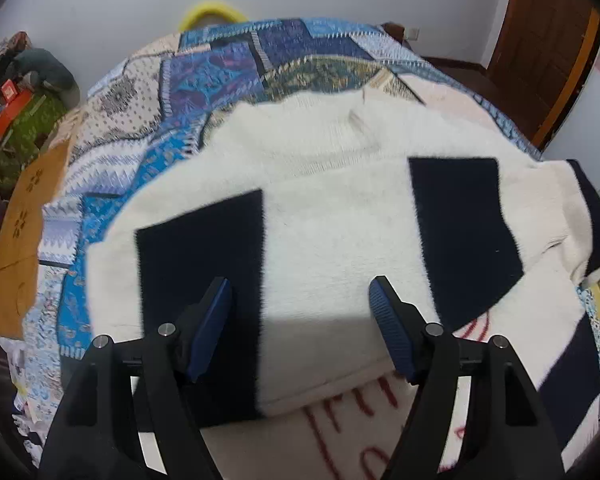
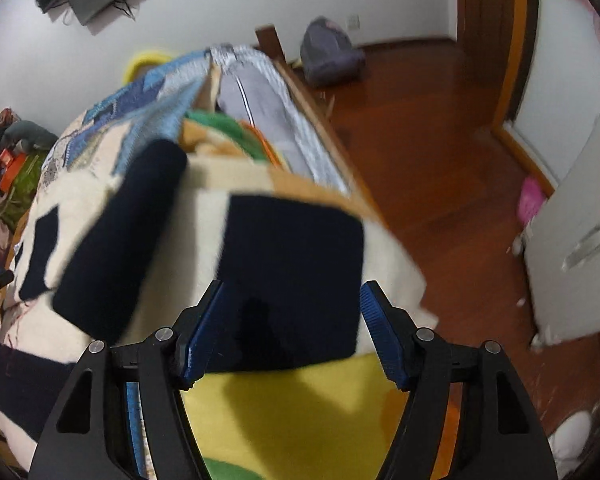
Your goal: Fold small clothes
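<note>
A small cream knit sweater [image 1: 332, 208] with navy square patches and red stitched lettering lies on a blue patterned quilt [image 1: 220, 68] on the bed. My left gripper [image 1: 300, 300] is open and empty, hovering over the sweater's folded lower edge. In the right wrist view the same sweater [image 2: 196, 220] shows with a navy sleeve cuff [image 2: 120, 236] folded across it and a navy patch [image 2: 296, 276] at the bed's right edge. My right gripper [image 2: 290, 304] is open, just above that patch, holding nothing.
A yellow and green blanket [image 2: 284, 408] lies under the right gripper. The bed's right edge drops to a wooden floor [image 2: 440, 140] with a grey backpack [image 2: 328, 56]. A brown door [image 1: 540, 40] and white cabinet [image 2: 572, 240] stand at the right. Clutter [image 1: 16, 92] sits at far left.
</note>
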Available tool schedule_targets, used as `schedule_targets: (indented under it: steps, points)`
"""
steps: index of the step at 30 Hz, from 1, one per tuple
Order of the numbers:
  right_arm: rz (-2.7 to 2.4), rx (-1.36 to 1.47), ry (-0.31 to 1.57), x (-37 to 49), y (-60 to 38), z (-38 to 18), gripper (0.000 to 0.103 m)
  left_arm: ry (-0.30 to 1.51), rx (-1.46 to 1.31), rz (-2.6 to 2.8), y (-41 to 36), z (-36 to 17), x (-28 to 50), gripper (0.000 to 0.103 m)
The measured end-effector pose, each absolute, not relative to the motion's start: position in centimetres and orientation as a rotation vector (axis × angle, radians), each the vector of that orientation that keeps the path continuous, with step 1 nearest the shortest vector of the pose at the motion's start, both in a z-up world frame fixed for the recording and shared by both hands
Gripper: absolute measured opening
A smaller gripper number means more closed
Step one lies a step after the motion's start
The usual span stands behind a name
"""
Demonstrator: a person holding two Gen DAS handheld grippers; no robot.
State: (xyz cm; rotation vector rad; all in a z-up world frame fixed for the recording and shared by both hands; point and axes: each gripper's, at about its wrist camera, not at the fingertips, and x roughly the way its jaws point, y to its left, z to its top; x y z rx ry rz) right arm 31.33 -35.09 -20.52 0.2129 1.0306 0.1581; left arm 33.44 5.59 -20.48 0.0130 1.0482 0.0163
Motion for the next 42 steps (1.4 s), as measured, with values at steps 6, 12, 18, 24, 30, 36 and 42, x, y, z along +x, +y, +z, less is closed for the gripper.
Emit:
schedule_targets:
  steps: [6,12,18,24,30,36,42]
  points:
    - [0.222,0.295,1.037,32.1,-34.4,-23.0,0.065,1.045,-0.004,0.02,5.5,-21.3,33.9,0.075]
    - [0.234,0.286,0.988,31.5,-33.9,-22.8,0.025,1.032,0.017,0.029,5.2,-21.4,33.8,0.076]
    - [0.212,0.258,0.907,31.1,-34.8,-19.5,0.009,1.034,-0.006,0.017,5.8,-21.4,33.5,0.076]
    - [0.205,0.245,0.734,30.2,-36.5,-11.2,0.008,1.026,0.001,0.027,5.7,-21.2,33.1,0.076]
    - [0.282,0.184,0.61,29.0,-33.9,-3.8,0.008,1.009,-0.013,0.016,6.1,-20.0,31.4,0.075]
    - [0.417,0.12,0.573,28.6,-27.2,-0.9,0.008,0.937,-0.021,0.015,7.7,-16.9,28.2,0.075]
    - [0.571,0.081,0.595,29.1,-18.7,-1.6,0.009,0.878,-0.023,0.026,10.0,-14.2,24.7,0.075]
